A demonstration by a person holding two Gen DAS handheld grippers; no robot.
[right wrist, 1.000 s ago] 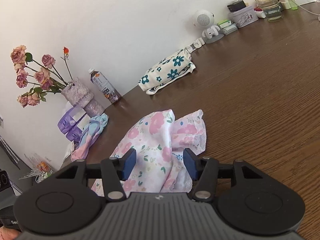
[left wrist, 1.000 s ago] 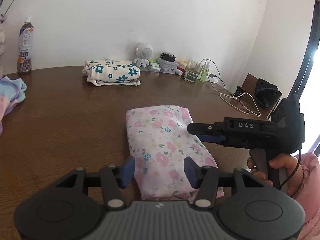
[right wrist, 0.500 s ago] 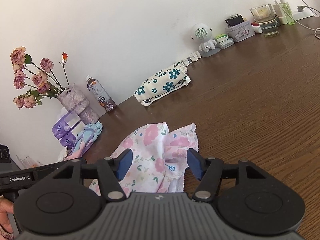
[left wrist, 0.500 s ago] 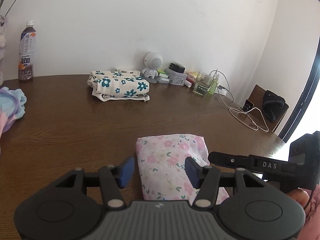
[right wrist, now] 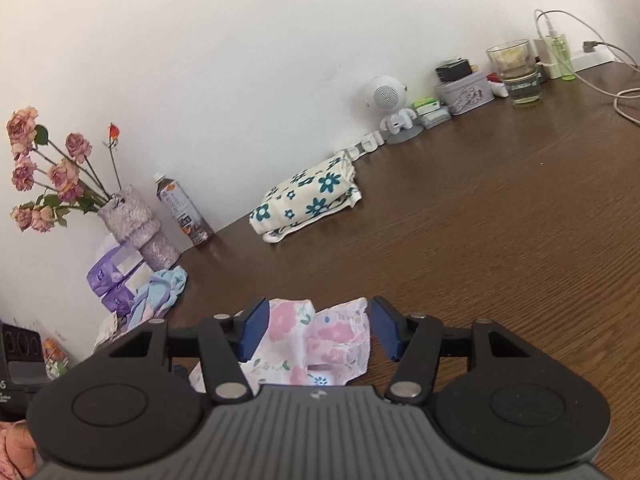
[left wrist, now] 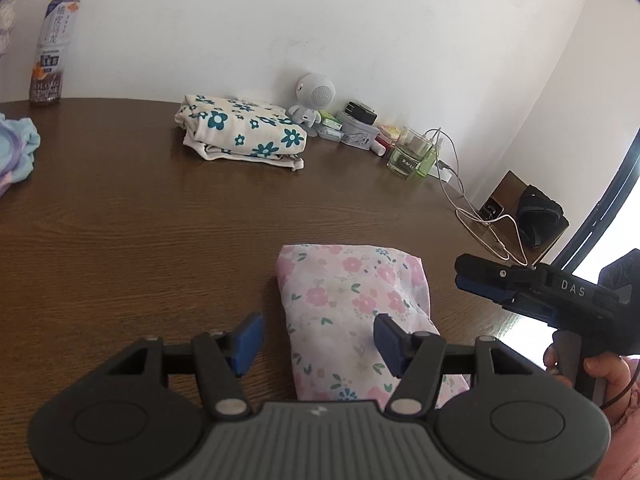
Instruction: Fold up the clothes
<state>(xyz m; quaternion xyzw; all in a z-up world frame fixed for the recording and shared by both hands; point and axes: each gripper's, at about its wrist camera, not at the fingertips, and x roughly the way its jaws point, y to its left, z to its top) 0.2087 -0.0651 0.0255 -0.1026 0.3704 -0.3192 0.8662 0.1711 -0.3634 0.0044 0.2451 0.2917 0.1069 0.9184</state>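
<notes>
The left tool (left wrist: pixel 318 338) is held with its blue pads spread wide and nothing between them, low over the near end of the pink garment (left wrist: pixel 352 312). The right tool (right wrist: pixel 316 328) is likewise spread and empty in its own view; seen from the left wrist (left wrist: pixel 472 276), it is held just beside the garment's right edge, off the cloth, in a hand (left wrist: pixel 600 368) with a pink sleeve. The pink garment is laid on the worktop (left wrist: pixel 140 240) as a compact, roughly oblong packet with tidy far corners, though from the right wrist its near edge (right wrist: pixel 320 340) is seen as two loose layers, so the fold is judged close to finished but not perfectly squared. Farther back, near the wall, a cream garment (left wrist: pixel 244 132) with teal flowers is stacked folded. At the left edge, a blue and lilac cloth (left wrist: pixel 18 148) is bunched, not folded, beside a vase (right wrist: pixel 136 224) and a bottle (left wrist: pixel 50 40). On this showing, two pieces are lying folded and one crumpled piece appears to be left; whether the pink packet is to be given another fold or moved beside the cream one cannot be settled from these views.
</notes>
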